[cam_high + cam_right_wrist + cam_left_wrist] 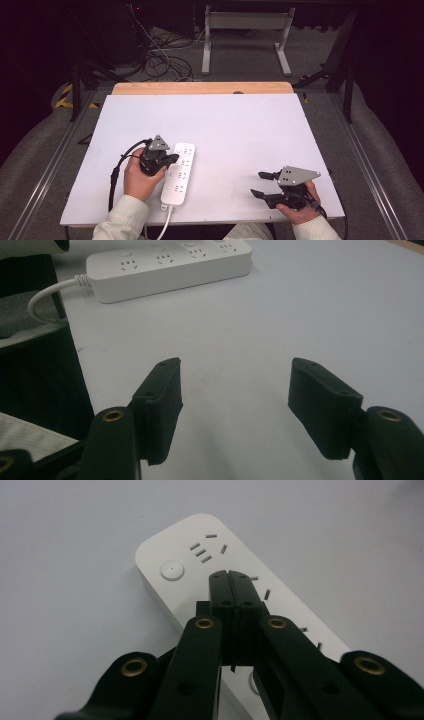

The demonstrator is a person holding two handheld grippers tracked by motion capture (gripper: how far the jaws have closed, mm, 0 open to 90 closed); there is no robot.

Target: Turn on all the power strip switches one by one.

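Near the desk's front edge, the left gripper, jaws pressed together with nothing between, hovers over the white power strip; the right gripper rests wide open by the front right corner.

The left gripper, jaws pressed together, covers the middle sockets of the power strip, whose near end runs off the picture's bottom edge, and whether the tips touch it cannot be told.

Power strip lay on the surface near its front-left corner; left tongs over it, right tongs near the front-right corner.
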